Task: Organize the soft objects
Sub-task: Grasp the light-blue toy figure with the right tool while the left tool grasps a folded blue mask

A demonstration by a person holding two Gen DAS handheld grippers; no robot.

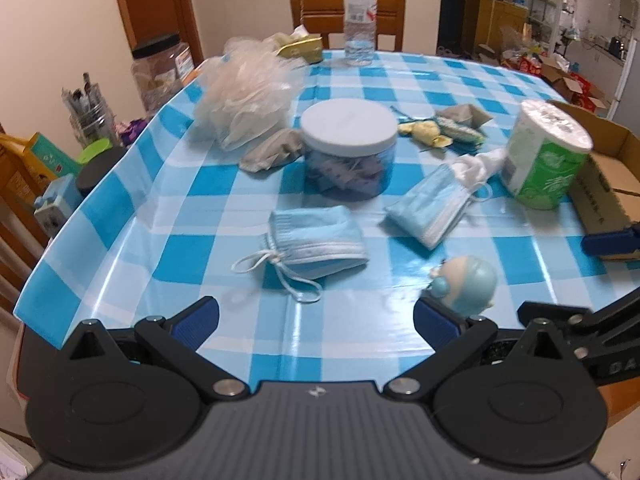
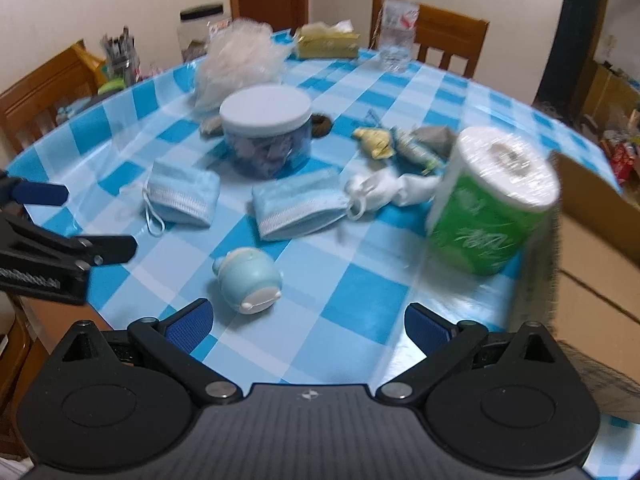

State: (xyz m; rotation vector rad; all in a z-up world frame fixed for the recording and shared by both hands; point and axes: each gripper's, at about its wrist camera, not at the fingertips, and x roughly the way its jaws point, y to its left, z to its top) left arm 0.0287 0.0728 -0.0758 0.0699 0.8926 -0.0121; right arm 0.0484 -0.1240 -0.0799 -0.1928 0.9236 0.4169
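left gripper (image 1: 316, 322): jaws gaping, holding nothing | folded mask (image 1: 316, 238) lying ahead of them | right gripper (image 2: 308, 322): jaws gaping, blue toy (image 2: 250, 280) sitting just beyond its left finger

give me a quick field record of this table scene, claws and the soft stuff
surface: table with blue checked cloth
left claw: open, empty, above the near edge
right claw: open, empty
face masks: two folded, left mask, right mask
toy: small blue squishy figure, on its side near the right claw
upright items: white-lidded jar, green-wrapped tissue roll
box: cardboard box at the right edge
far side: mesh bath pouf, water bottle
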